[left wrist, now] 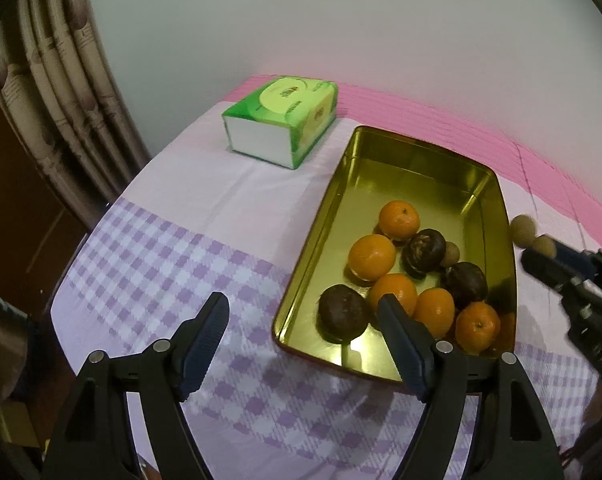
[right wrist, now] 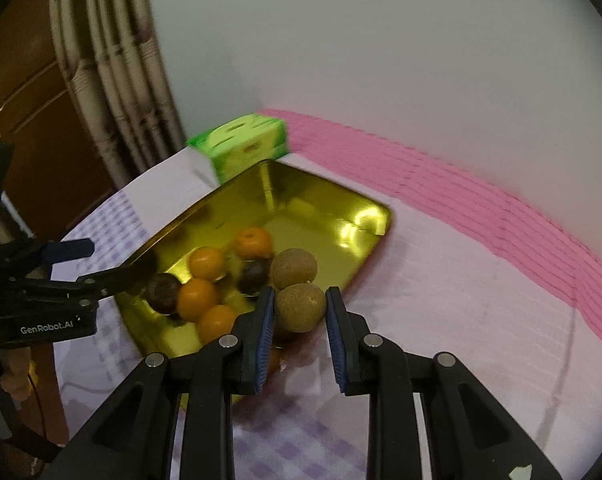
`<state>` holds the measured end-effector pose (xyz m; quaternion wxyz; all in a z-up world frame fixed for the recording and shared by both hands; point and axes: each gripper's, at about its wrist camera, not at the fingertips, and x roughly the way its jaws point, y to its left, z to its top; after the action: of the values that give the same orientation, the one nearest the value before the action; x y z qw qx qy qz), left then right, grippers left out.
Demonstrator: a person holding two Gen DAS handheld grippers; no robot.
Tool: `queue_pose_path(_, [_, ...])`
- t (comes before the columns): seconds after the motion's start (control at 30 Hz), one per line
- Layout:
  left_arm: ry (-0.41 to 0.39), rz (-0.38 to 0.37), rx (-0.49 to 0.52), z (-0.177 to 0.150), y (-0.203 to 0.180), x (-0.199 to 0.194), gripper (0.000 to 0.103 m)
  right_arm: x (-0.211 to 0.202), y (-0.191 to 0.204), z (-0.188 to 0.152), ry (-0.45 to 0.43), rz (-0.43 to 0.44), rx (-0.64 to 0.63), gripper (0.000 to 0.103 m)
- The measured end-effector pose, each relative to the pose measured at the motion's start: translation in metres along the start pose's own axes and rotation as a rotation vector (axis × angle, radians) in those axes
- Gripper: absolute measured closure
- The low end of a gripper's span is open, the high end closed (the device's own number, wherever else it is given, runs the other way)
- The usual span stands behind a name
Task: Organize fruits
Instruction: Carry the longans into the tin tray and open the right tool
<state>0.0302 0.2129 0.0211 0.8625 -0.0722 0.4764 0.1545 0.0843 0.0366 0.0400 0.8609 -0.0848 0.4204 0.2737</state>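
A gold metal tray lies on the table with several oranges and dark brown fruits in its near end. My right gripper is shut on a pair of joined tan longans and holds them above the tray's right rim; the pair shows at the right of the left wrist view. My left gripper is open and empty, its right finger over the tray's near left corner.
A green tissue box stands behind the tray's far left corner. The cloth is purple checked near me and pink along the white wall. A curtain and brown door are left of the table's edge.
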Motion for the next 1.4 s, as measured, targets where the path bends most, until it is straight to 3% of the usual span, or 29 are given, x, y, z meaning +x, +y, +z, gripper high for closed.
queue_pose_path(0.53, [0.022, 0.002, -0.051, -0.003, 0.015, 0.003, 0.026, 0.055, 0.041, -0.004, 0.086, 0.029, -0.081, 0.080])
queue_pose_path(1.07, [0.034, 0.007, -0.060, -0.003, 0.016, 0.006, 0.026, 0.055, 0.041, -0.009, 0.082, 0.028, -0.057, 0.078])
queue_pose_path(1.4, [0.044, 0.005, -0.053, -0.004, 0.014, 0.009, 0.026, 0.053, 0.050, -0.010, 0.092, 0.030, -0.082, 0.058])
